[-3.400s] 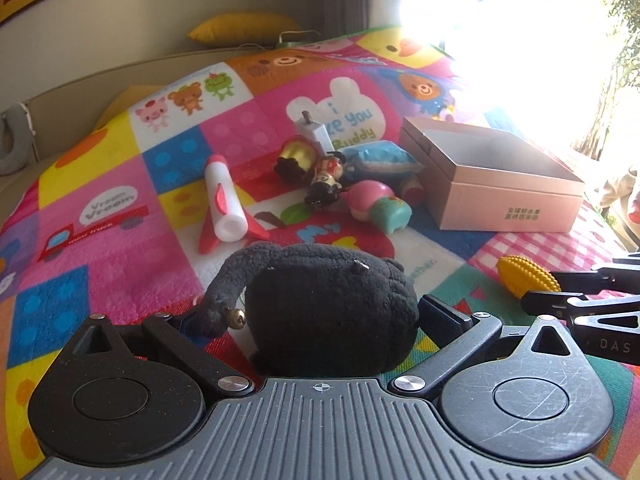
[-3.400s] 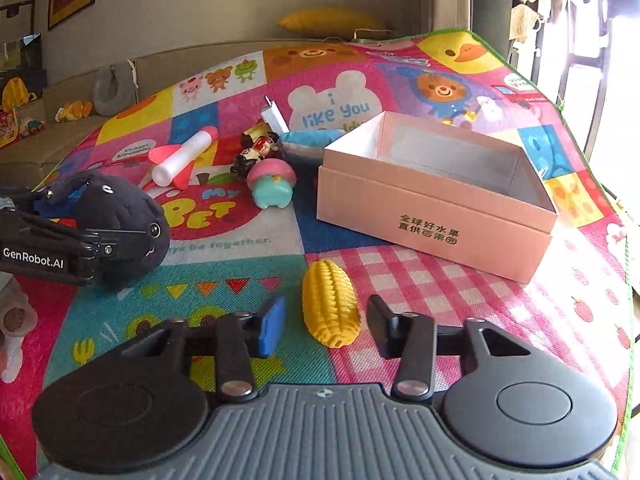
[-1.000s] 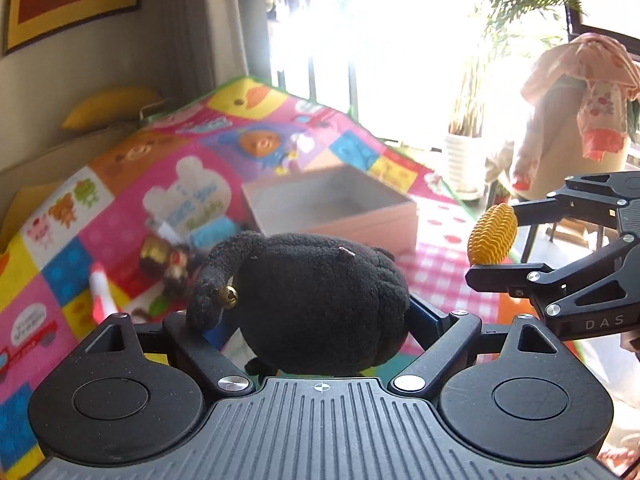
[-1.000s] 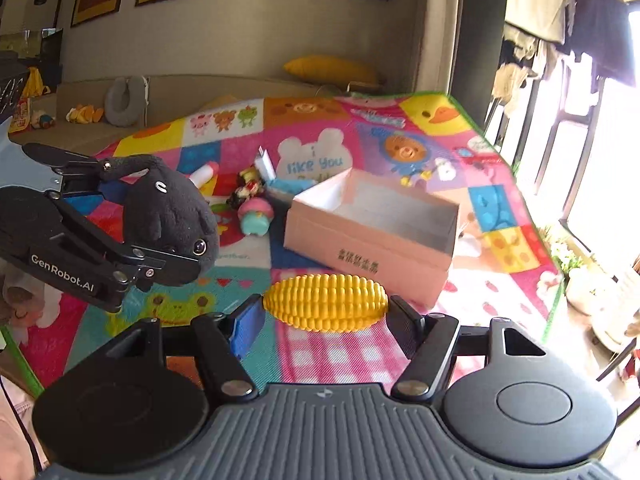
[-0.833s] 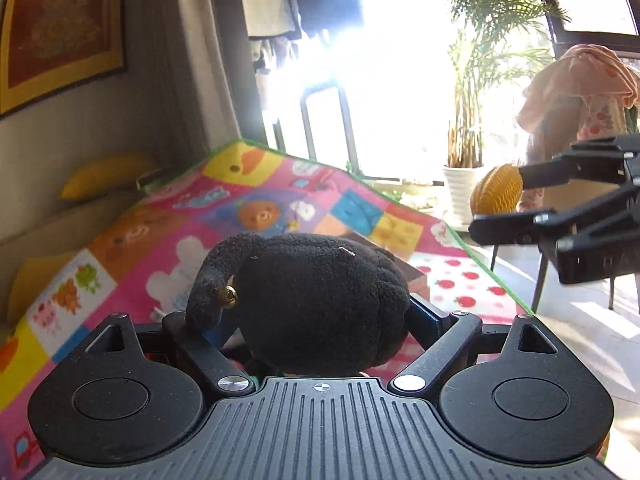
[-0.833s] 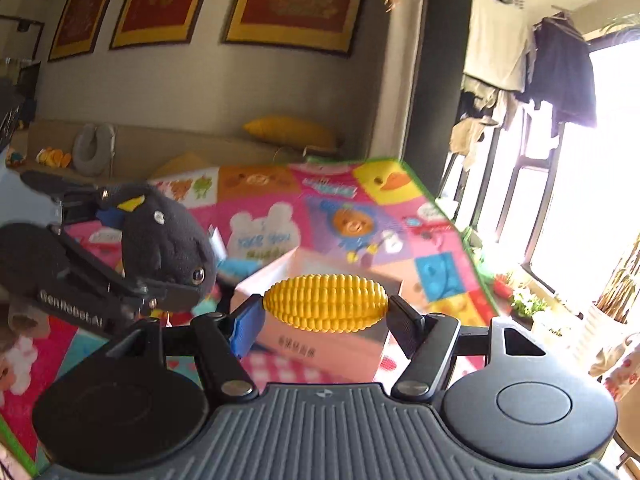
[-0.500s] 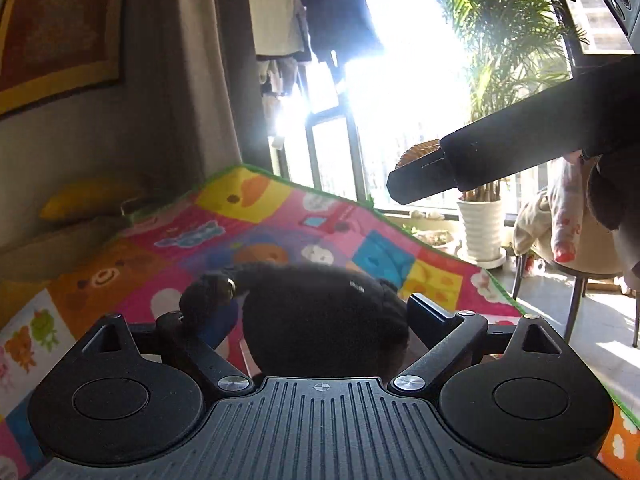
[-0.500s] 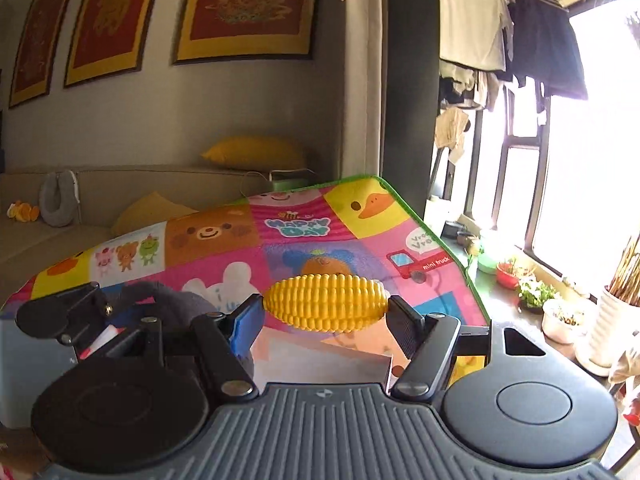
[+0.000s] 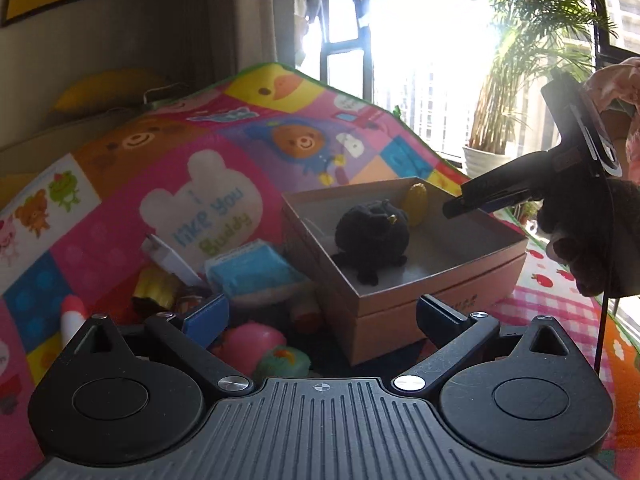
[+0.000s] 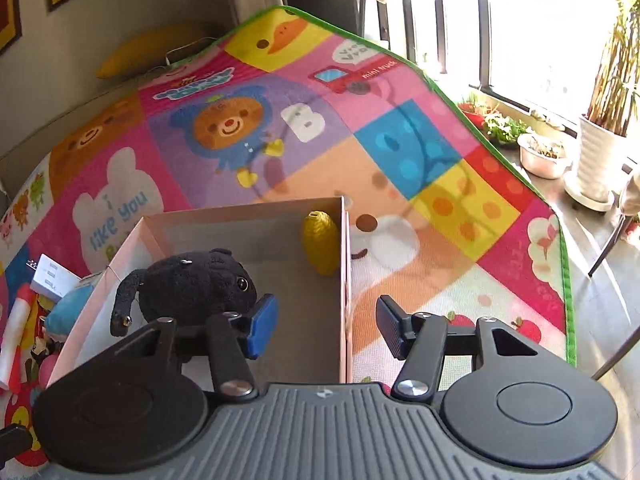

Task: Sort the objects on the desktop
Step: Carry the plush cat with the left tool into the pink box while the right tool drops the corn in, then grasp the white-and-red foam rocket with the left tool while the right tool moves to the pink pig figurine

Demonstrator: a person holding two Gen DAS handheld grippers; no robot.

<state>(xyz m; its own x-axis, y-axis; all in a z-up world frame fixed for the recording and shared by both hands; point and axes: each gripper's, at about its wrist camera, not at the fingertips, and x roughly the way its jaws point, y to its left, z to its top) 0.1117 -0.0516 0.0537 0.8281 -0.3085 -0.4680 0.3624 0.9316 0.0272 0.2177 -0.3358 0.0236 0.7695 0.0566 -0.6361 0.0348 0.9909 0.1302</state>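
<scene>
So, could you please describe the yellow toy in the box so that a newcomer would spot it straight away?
Find the pink cardboard box on the colourful play mat. Two toys lie inside; the corn toy sits in the far corner. It is ribbed and yellow, unlike the fuzzy black plush nearby.

A colourful play mat [image 10: 304,168] carries a pink box [image 10: 346,280] and scattered toys [image 9: 248,336].

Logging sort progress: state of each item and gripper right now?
Pink cardboard box: open, lidless, two toys inside.
Black plush toy: in box, released.
Yellow rubber corn toy: in box, at far corner, released.
Left gripper: empty, jaws opening wide.
Right gripper: empty, jaws closing, over box's right wall.
White and red toy rocket: unsorted, on mat.
Blue cushion toy: unsorted, beside box.
</scene>
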